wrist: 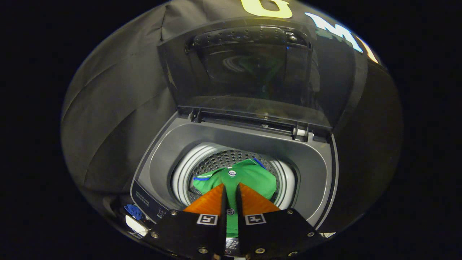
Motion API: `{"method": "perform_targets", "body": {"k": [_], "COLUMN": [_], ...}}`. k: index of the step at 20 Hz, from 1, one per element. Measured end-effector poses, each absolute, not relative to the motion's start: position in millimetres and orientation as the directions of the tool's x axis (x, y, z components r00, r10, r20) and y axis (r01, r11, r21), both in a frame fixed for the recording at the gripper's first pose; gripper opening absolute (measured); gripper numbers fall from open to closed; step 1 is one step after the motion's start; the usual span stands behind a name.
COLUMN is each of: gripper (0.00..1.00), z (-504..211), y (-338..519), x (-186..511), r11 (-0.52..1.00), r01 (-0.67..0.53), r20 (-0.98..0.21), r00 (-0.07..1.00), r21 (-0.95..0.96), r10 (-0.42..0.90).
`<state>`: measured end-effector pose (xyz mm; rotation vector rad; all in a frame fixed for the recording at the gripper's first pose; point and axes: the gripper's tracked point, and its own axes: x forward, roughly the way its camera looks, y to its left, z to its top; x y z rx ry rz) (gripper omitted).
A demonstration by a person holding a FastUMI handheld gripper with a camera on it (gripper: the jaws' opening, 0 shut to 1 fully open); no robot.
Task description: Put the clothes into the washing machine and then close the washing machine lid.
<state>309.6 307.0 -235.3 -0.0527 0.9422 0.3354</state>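
Jaws (231, 193) nearly clenched, pinching a fold of green polo shirt (249, 177) w/ the rest hanging straight below into the washer drum (216, 160). Lid (252, 68) stands upright just beyond, prob next.

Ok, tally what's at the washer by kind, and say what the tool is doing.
Washing machine: 1
Lid, open: 1
Green shirt in the drum: 1
Tool, shut on the shirt: 1
Total: 4

green shirt (249, 177) partly hidden behind the fingers (223, 202), drum (223, 159) bottom unseen beneath it, control panel (144, 198) lettering too small to tell
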Motion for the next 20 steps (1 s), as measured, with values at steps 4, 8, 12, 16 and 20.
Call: {"method": "perform_targets", "body": {"k": [4,8,12,16,20], "gripper": [0.59,0.97,0.96,0.96,0.96], "z": [-225.9,-204.1,-165.1,-121.8,-74.8], "y": [306.9,309.2,315.6,320.8,326.9], "x": [310.2,313.9,322.7,336.6,351.6], "r11": [0.944,0.943,0.940,0.941,0.945], "r01": [-0.319,-0.322,-0.332,-0.332,-0.325], "r20": [-0.772,-0.725,-0.640,-0.548,-0.446], "r00": [0.577,0.630,0.706,0.778,0.840], "r21": [0.090,0.082,0.080,0.058,0.042], "r10": [0.268,0.279,0.303,0.308,0.309]}}
